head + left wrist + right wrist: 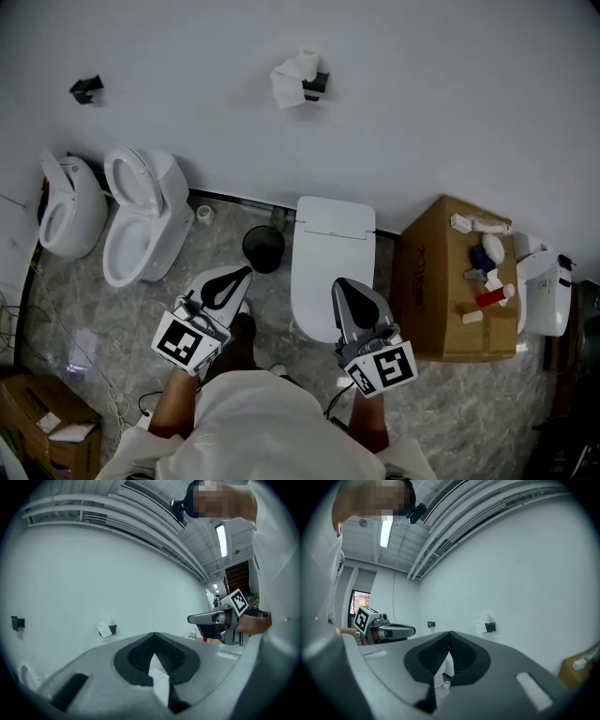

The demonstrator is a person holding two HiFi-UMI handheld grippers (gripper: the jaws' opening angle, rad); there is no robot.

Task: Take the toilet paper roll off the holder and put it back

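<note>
Two tongs show, one in each hand. The left tongs (236,277) and right tongs (343,285) are both closed, jaws meeting at the tips with nothing between them, and both point toward the far wall (450,94).

Two black holders sit on that wall. The holder (316,84) carries the one roll (292,80), and a spare holder (86,89) is well to its left.

Three toilets stand on the floor (234,225): two open toilets (141,211) at the left and one shut toilet (328,253) in the middle. One black bin (263,248) stands beside the shut toilet.

One box (431,281) at the right bears small items too tiny to name. A white fixture (544,295) right of it is partly hidden. A carton (37,412) at the near left is cut off.

The roll is white, with a loose crumpled sheet bunched over it that blurs its round shape. It hangs well apart from both tongs.
</note>
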